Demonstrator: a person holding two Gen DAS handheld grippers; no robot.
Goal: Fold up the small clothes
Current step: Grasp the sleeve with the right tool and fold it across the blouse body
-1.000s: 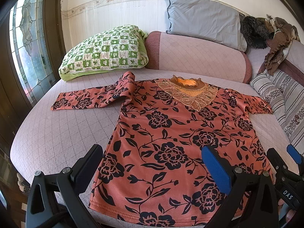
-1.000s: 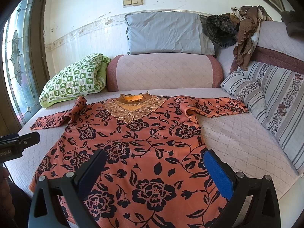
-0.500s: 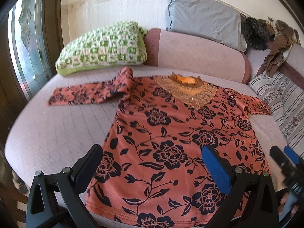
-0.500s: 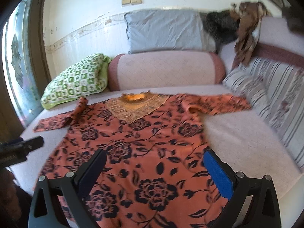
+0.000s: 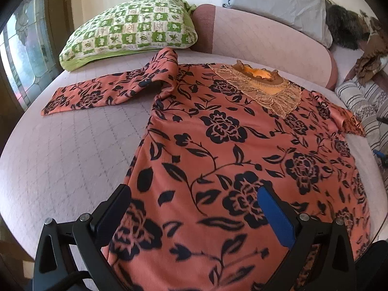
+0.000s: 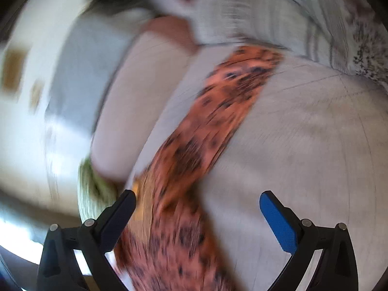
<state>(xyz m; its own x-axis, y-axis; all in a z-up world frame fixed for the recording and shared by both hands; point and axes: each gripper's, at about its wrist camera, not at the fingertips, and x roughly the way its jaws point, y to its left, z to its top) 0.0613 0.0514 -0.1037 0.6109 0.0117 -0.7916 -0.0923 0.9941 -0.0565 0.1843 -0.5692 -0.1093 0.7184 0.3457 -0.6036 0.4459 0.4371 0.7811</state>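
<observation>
Looking along the left wrist view:
Left gripper [image 5: 194,214]: fingers spread wide, empty, over the blouse's hem.
Blouse [image 5: 242,150]: flat on the bed [image 5: 60,160], one sleeve toward the green pillow [image 5: 128,26].

Right wrist view, blurred:
Right gripper [image 6: 197,214]: spread, empty.
Sleeve [image 6: 213,118]: stretched toward the bed's far edge.

Two low wrist views, blouse [image 5: 230,145] shared.

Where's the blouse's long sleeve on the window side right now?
In the left wrist view, the sleeve lies flat on the pink bed cover, stretched left from the blouse, just in front of the green checked pillow.
</observation>
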